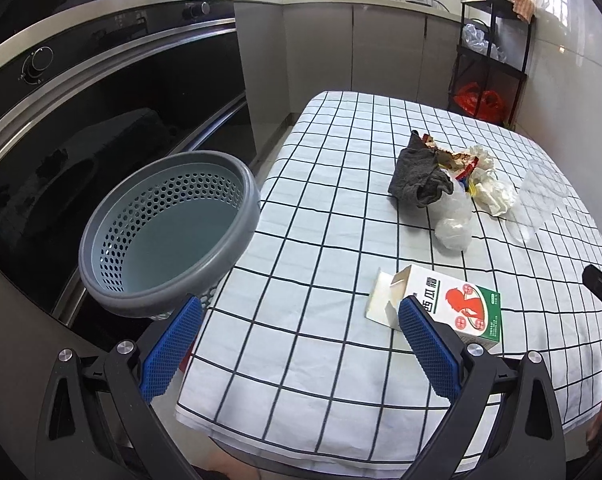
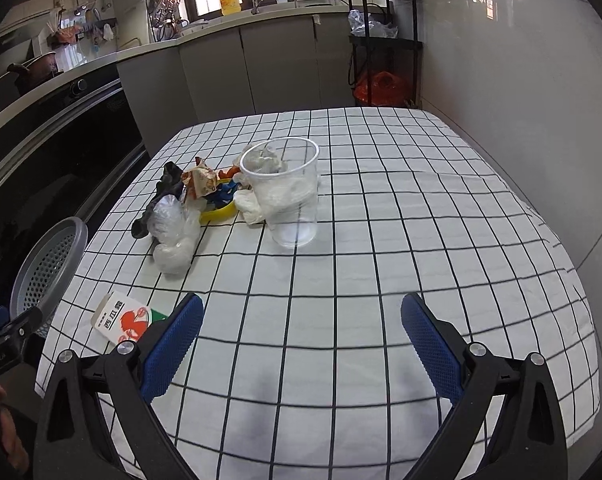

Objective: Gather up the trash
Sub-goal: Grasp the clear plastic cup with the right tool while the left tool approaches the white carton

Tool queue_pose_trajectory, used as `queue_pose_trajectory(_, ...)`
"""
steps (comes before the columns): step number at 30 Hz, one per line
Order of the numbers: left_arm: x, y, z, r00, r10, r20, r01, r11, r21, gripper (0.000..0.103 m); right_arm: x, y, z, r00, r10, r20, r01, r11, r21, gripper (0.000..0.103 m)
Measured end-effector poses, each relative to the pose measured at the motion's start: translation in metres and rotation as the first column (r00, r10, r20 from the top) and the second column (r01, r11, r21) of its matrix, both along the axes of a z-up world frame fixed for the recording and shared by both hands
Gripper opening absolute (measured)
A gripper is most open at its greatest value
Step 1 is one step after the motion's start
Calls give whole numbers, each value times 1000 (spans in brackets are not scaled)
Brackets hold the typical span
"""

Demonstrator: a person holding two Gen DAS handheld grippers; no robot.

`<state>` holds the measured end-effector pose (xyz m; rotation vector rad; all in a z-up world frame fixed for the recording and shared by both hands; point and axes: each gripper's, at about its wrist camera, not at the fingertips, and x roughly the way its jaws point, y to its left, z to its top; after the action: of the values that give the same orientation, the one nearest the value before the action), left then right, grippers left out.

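Note:
A pile of trash lies on the checked tablecloth (image 1: pixel 301 280): a dark grey rag (image 1: pixel 419 174), a snack wrapper (image 1: pixel 457 158), crumpled white tissue (image 1: pixel 495 190) and a clear plastic bag (image 1: pixel 453 220). A clear plastic cup (image 2: pixel 287 194) stands beside the pile. A small white carton (image 1: pixel 457 310) lies near the front edge. A grey perforated bin (image 1: pixel 169 232) stands at the table's left side. My left gripper (image 1: pixel 301 336) is open and empty, its right pad next to the carton. My right gripper (image 2: pixel 301 336) is open and empty above bare cloth.
A black oven front (image 1: pixel 101 140) runs along the left. Grey cabinets (image 2: pixel 261 68) and a sink counter stand behind the table. A black shelf rack (image 2: pixel 385 40) with a red bag stands at the back right. A white wall (image 2: pixel 521 100) borders the right.

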<state>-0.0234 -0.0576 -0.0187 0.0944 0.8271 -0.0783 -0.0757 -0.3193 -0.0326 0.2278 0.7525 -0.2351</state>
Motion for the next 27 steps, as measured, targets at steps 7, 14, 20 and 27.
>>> queue_pose_trajectory(7,-8,-34,-9,999,36,-1,-36,999,-3,97,58,-12,-18,999,36,5,-36,999,-27,95)
queue_pose_trajectory(14,-9,-50,-18,999,49,-8,-49,999,18,97,100,-27,-39,999,31,11,-31,999,26,95)
queue_pose_trajectory(20,-6,-57,-23,998,55,-18,-54,998,34,97,119,-30,-42,1000,5,-1,-5,1000,22,95)
queue_pose_trajectory(27,-4,-65,-30,998,60,-31,-59,998,36,97,132,-29,-42,1000,-24,-20,24,1000,-8,94)
